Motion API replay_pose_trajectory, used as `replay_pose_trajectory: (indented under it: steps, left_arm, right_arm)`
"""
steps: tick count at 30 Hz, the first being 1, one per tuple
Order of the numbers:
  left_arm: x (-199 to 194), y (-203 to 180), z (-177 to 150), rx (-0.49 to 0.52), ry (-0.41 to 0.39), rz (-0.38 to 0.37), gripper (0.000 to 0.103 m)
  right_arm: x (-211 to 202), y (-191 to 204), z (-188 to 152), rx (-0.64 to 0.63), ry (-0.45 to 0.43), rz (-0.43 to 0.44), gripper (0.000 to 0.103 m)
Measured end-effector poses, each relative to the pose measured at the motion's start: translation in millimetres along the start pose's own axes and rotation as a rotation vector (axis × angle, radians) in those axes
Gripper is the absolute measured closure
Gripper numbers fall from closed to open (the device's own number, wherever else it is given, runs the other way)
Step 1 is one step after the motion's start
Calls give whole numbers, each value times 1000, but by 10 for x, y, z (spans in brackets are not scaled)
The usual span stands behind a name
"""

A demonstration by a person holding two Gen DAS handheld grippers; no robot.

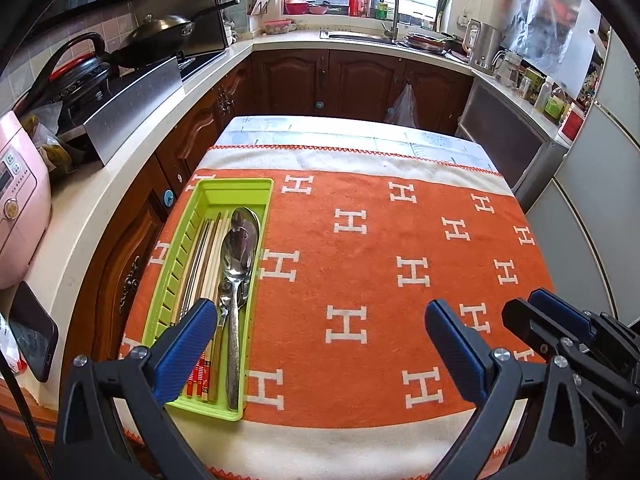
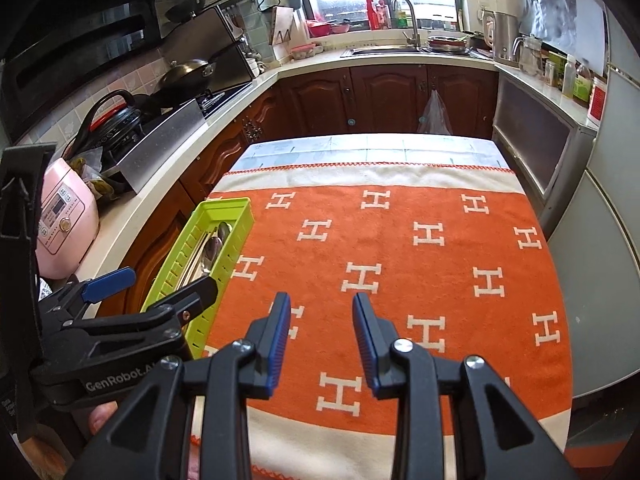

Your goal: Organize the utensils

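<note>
While spoons [image 1: 237, 256] lie in the green tray [image 1: 240, 188], both tools, left [image 1: 320, 344] and right [image 2: 322, 344], level, spread, empty.

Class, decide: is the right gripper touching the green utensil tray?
Apart. The right wrist view shows the right gripper open over bare orange cloth, with a strip of cloth between its fingers and the green utensil tray.

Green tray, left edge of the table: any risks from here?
1. The green tray sits at the blanket's left edge; a sideways nudge could tip it off.
2. The left gripper is open, one finger over the spoons and chopsticks; lowering could snag them.
3. The right gripper is close by; collision is possible.
</note>
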State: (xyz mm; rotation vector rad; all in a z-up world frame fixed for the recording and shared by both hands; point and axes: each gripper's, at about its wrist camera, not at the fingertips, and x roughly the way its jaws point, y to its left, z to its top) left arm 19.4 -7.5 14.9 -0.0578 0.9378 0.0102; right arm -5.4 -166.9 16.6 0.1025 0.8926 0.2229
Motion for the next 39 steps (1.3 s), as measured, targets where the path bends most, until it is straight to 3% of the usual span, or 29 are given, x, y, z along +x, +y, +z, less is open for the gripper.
replay_pose_trajectory:
  steps: [14,39]
  left_arm:
    - [-29,-48,-23,-5,-8,11,1]
    - [166,-74,-47,-18,47,28,1]
  right_arm:
    - [7,-90,-30,31,0,-4,71]
    - [141,-111,-61,40,28,-54,71]
